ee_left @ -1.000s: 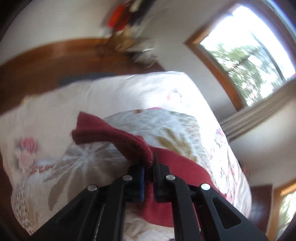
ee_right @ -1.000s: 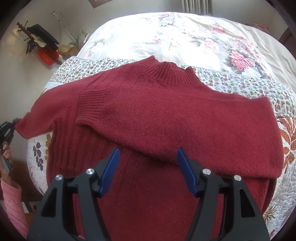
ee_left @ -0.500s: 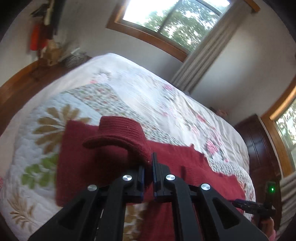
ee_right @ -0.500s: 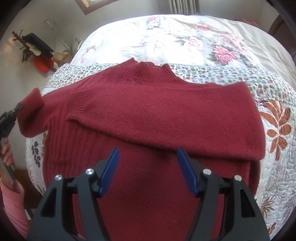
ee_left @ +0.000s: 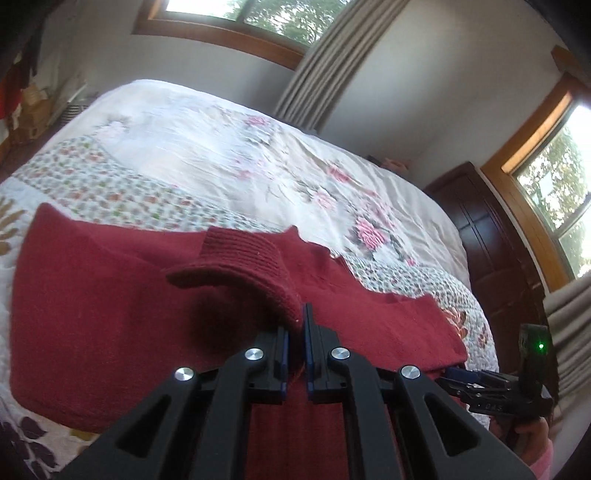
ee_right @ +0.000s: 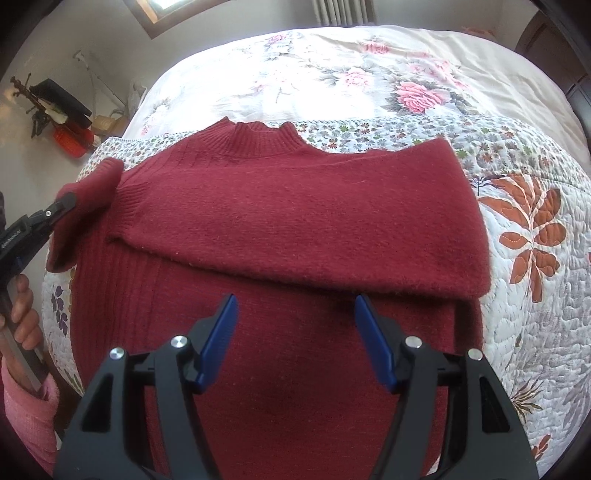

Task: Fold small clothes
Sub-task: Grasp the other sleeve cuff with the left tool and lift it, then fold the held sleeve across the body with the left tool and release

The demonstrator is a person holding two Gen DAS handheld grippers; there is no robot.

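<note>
One bed (ee_right: pixel 424 55) fills both views. It carries one floral quilt (ee_right: pixel 524 236) at the near end and one pale rose-print cover (ee_left: pixel 207 147) beyond it.

One red sweater (ee_right: pixel 280 206) lies flat on the quilt, collar (ee_right: pixel 258 142) pointing away from the right camera. One sleeve (ee_right: pixel 332 236) is folded across the chest, its cuff ending at the sweater's left side. The second sleeve (ee_left: pixel 240 269) is lifted off the quilt at the sweater's left edge.

Two windows show in the left view: one (ee_left: pixel 236 18) behind the bed and one (ee_left: pixel 554 184) at the right. One curtain (ee_left: pixel 321 62) hangs beside the first. One dark wooden cabinet (ee_left: pixel 491 236) stands beside the bed.

Two grippers are present. The left gripper (ee_left: pixel 295 328) is closed on the cuff of the raised sleeve, with knit fabric pinched between its two blue pads. The right gripper (ee_right: pixel 295 339) hangs above the sweater's lower body, its jaws spread wide and holding nothing.

One hand (ee_right: pixel 24 317) in a pink sleeve (ee_right: pixel 26 410) grips the left gripper's handle.
</note>
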